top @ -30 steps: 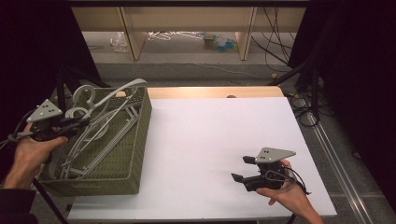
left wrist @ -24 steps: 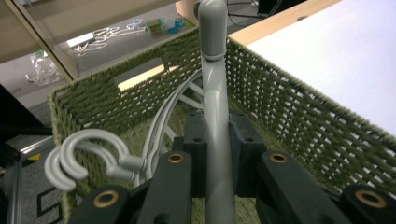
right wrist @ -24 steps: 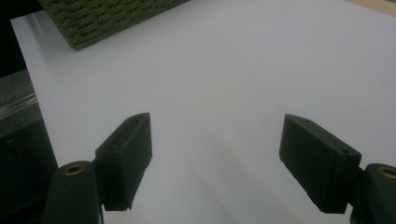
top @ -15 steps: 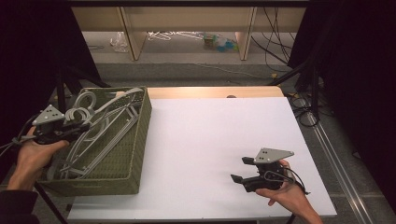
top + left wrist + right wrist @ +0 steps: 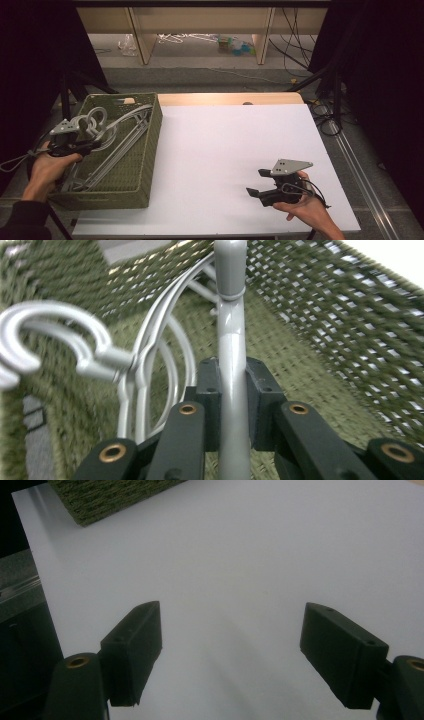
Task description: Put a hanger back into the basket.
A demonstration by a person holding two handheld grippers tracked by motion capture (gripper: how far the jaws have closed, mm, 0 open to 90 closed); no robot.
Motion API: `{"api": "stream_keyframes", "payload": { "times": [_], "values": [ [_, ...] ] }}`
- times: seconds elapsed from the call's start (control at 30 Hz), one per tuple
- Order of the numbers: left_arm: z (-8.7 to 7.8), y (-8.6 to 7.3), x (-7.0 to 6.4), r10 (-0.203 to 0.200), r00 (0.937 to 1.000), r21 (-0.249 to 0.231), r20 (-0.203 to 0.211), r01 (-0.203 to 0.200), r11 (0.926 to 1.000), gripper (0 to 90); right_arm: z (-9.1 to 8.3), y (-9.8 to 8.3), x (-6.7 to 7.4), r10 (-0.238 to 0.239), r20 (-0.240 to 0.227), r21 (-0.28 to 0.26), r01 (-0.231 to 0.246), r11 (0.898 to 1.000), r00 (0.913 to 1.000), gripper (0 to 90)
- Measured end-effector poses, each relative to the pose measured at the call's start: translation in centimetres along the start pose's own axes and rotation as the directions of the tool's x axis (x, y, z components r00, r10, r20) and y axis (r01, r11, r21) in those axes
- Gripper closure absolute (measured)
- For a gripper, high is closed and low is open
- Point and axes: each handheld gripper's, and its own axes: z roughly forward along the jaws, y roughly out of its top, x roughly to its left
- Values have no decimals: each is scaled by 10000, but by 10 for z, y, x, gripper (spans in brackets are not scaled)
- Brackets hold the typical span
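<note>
The left gripper (image 5: 232, 405) has its jaws clamped tight on a grey hanger (image 5: 231, 340), the bar running straight up between the pads. That hanger sits low inside the green woven basket (image 5: 145, 165) at the table's left edge, with the left hand (image 5: 47, 167) over the basket's near left rim. In the basket lies a tangle of more grey hangers (image 5: 107, 145), their hooks (image 5: 92, 120) bunched beside the gripper. Up close, the left gripper view catches a curled hook (image 5: 55, 335) off to the left and the basket's mesh wall on the right. Over on the white table (image 5: 225, 145), the right gripper (image 5: 257, 184) lies low in the right hand (image 5: 307, 207), jaws spread wide with nothing between them. The right gripper view gives bare white surface and a corner of the basket (image 5: 107, 495) far off.
</note>
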Motion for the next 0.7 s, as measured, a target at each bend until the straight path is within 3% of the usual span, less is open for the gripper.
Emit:
{"api": "stream_keyframes", "payload": {
  "times": [0.1,0.13,0.17,0.2,0.27,0.3,0.33,0.37,0.43,0.47,0.7],
  "values": [
    [3,-4,5,-445,9990,-10,-80,445,9990,779,0,0,0,-18,-4,-16,18,10000,10000,257],
    [7,-5,2,-1036,9946,-460,-63,1032,9936,776,0,0,0,-12,-2,-16,12,10000,10000,257],
    [5,-5,5,-707,9975,-107,-68,707,9974,773,0,0,0,10,3,-14,-10,10000,10000,257],
    [6,-5,5,-920,9957,-220,-120,917,9955,770,0,0,-1,20,2,-20,-20,10000,10000,257],
    [5,-5,7,-822,9965,29,-171,823,9966,762,0,0,0,33,-9,-14,-33,10000,10000,257],
    [8,-5,3,-1348,9905,-449,-281,1335,9900,759,0,0,0,-4,-2,-22,4,10000,10000,257],
    [6,-6,6,-1054,9939,-45,-308,1054,9944,754,0,0,0,-11,-8,-26,11,10000,10000,257],
    [8,-6,5,-1375,9897,-275,-393,1364,9903,748,0,0,0,3,-18,-17,-3,10000,10000,257],
    [9,-6,6,-1519,9868,-243,-564,1508,9883,732,0,0,0,55,-17,11,-55,10000,10000,257],
    [9,-7,9,-1252,9902,-8,-612,1254,9921,724,0,0,0,57,-14,16,-57,10000,10000,257],
    [12,-7,9,-1413,9857,61,-917,1425,9898,701,1,-1,-1,9,-18,9,-9,10000,10000,257]
  ]
}}
